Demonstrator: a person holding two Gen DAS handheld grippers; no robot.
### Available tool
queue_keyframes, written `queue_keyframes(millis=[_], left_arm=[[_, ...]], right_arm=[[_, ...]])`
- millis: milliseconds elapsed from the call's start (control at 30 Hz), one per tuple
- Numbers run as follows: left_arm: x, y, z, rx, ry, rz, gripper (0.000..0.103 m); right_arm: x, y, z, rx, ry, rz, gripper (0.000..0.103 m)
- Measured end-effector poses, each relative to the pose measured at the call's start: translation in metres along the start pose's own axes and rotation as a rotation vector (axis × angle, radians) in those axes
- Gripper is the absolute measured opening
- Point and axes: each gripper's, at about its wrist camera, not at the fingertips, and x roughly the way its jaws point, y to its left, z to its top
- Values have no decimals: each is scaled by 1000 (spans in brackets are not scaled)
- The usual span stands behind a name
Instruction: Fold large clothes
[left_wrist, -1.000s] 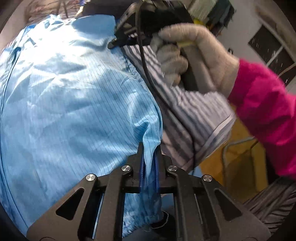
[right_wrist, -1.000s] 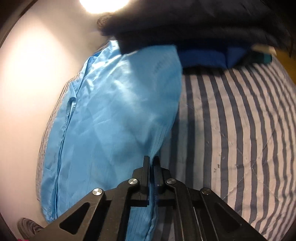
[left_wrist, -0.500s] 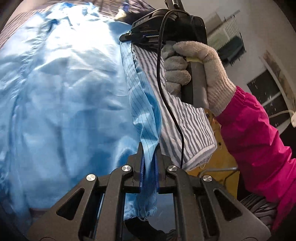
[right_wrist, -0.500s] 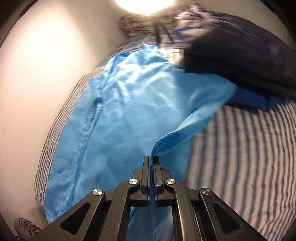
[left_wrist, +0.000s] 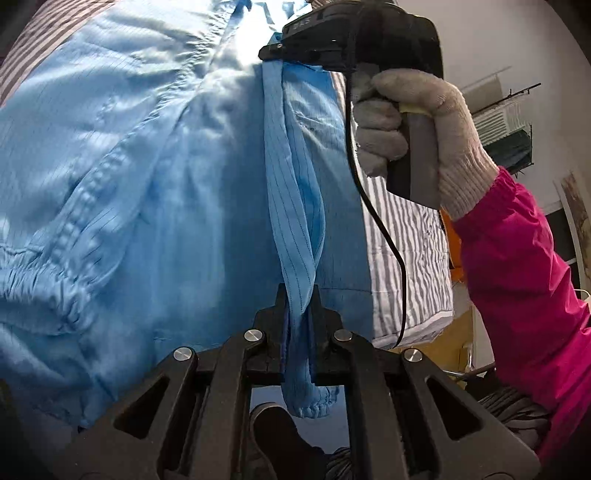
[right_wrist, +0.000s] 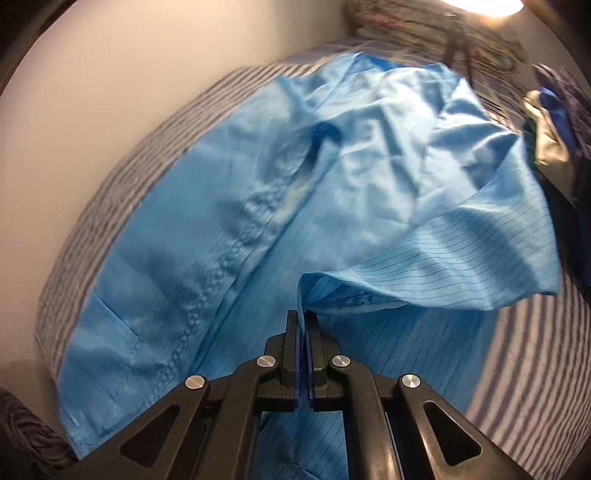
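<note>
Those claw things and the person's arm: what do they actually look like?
Each claw is matte black plastic: two flat narrow fingers on angled arms with triangular cut-outs and round silver screws. The right claw looks the same; from outside it is a boxy black head on a grey handle, with a thin black cable trailing off. The hand wears a beige knitted glove and a bright pink sleeve.

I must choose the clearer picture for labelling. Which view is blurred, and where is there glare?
Right wrist view: motion blur on the striped bedding and the far clutter, and a lamp burns out the top edge. Left wrist view: mostly sharp, but the blue garment is washed out by bright light at the top.
</note>
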Motion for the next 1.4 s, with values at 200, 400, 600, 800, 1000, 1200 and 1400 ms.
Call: queue_keyframes(millis=[200,400,600,800,1000,1200,1400], left_arm=[[-2,4,1,11,5,8,5],[-12,25,5,-9,15,4,5],[-11,25,8,-6,21,5,5],[-14,23,7,-16,14,6,5],[-16,32,4,-66,4,-23,5],[-20,37,5,-76,2,-36,5],[-31,56,7,-81,2,-50,3]], right_arm=[[-45,-34,-10,110,-106,191,29],[-82,-129,-30,395,-256,207,39],[-55,-184,-17,585,-233,190,64],[-33,-159,26,476,-178,146,5],[-22,-122,99,432,-250,154,2],[29,-88,150,355,-147,65,47],[-33,-105,120,410,-255,63,47]])
